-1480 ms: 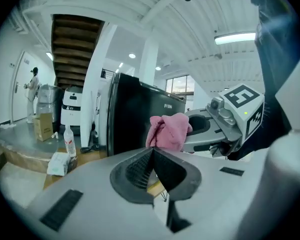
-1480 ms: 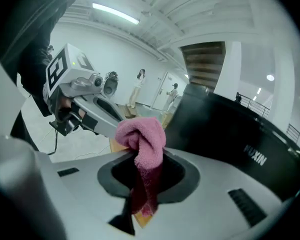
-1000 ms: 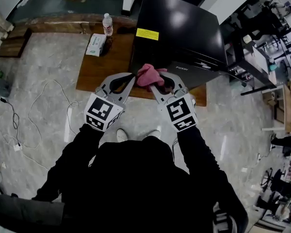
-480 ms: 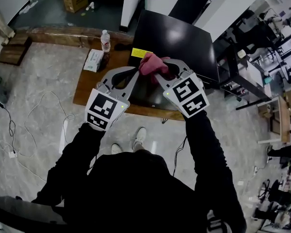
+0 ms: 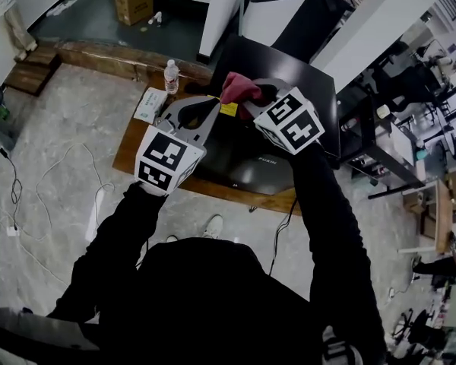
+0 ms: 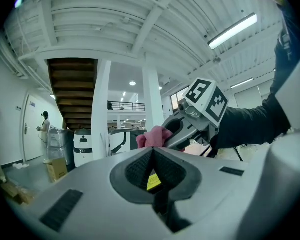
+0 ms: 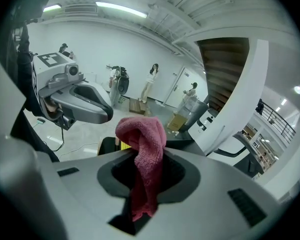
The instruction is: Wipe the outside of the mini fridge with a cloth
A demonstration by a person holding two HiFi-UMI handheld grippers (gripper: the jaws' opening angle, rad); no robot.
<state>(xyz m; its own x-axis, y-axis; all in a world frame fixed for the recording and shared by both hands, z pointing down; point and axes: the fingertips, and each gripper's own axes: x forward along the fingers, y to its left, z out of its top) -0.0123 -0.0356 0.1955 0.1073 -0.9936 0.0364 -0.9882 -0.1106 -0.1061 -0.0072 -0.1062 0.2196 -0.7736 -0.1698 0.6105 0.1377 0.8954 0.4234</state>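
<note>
Your right tongs (image 7: 149, 159) clamp the pink cloth (image 7: 140, 131) over the black mini fridge (image 5: 277, 59) on the bench (image 5: 133, 147); your left tongs (image 6: 152, 151), just beside, are closed on nothing.

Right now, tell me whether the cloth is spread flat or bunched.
Bunched: the cloth sits wadded, pinched in the right gripper, its top humped over.

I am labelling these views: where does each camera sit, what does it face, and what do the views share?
Head view: on the person's head, steeply down at the mini fridge; sleeves, left gripper, right gripper show.
Left gripper view: on the left gripper, along its shut jaws, facing the right gripper.
Right gripper view: along jaws shut on the pink cloth; left gripper beside.
Shared by all: the pink cloth.
</note>
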